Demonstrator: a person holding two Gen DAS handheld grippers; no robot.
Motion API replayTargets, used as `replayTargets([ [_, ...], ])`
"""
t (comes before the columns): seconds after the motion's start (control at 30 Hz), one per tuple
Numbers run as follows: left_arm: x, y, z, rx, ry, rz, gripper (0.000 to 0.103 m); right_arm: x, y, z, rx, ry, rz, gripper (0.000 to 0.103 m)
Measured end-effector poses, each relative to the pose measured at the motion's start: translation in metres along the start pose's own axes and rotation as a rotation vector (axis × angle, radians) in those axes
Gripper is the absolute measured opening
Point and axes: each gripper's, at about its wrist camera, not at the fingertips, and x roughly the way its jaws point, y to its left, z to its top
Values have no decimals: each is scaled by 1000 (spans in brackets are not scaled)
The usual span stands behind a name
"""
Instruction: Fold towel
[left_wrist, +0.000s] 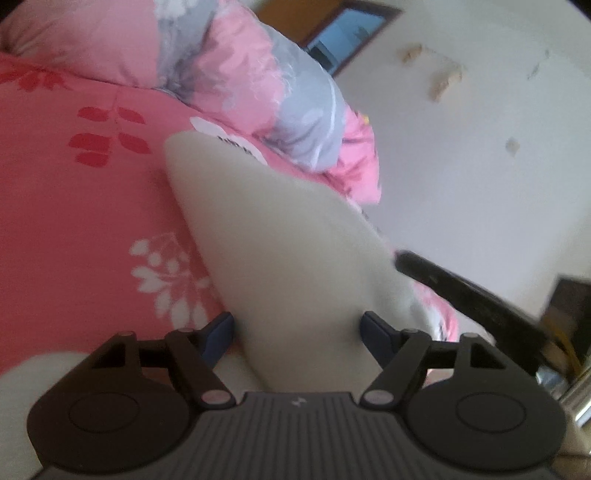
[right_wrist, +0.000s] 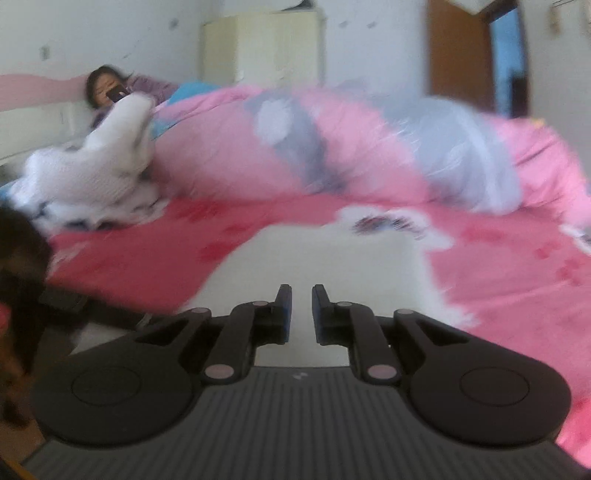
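- While the left jaws (left_wrist: 297, 332) stand wide apart, a fold of the white towel (left_wrist: 280, 240) runs between the two blue pads, which do not press on it.
- From there the towel stretches away over the bed as a long, tapering shape, its far corner lying on the red sheet (left_wrist: 74, 221) printed with red and white leaves.
- Just right of the towel, a black bar (left_wrist: 461, 291) comes in from the right edge of the left wrist view; it is too blurred to say more of it.
- Beyond the towel's far end a rolled pink and grey quilt (left_wrist: 258, 81) lies across the bed, with a white wall (left_wrist: 480, 147) behind it.
- The right jaws (right_wrist: 302, 314) are nearly closed, with only a narrow gap between the blue pads.
- Whether they pinch an edge of the towel (right_wrist: 325, 266) I cannot tell: the white cloth lies right under and ahead of them, spread flat on the sheet (right_wrist: 147, 258).
- Past it the quilt (right_wrist: 332, 147) crosses the bed from left to right.
- At the far left a heap of white fabric (right_wrist: 99, 177) is piled on the bed.
- Behind that heap a person (right_wrist: 110, 88) lies at the head of the bed holding a dark phone.
- A pale cupboard (right_wrist: 262, 44) stands against the back wall, and a brown door (right_wrist: 458, 51) is to the right.
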Motion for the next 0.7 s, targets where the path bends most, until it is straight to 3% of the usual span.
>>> replayTargets([
  [0.07, 2, -8, 1, 50, 11, 27, 76, 25, -17, -15, 6, 73, -60, 10],
  [0.17, -8, -19, 8, 127, -29, 85, 76, 33, -27, -29, 23, 66, -45, 10],
  [0.27, -14, -24, 17, 193, -68, 114, 76, 28, -26, -11, 27, 76, -46, 10],
  [0.43, 2, -22, 24, 241, -65, 125, 80, 38, -49, 19, 58, 15, -97, 11],
  [0.57, 8, -13, 21, 215, -71, 85, 84, 73, -82, -2, 158, 136, -93, 10],
  [0.7, 10, -10, 22, 210, -76, 75, 85, 68, -90, 27, 204, 200, -86, 14],
])
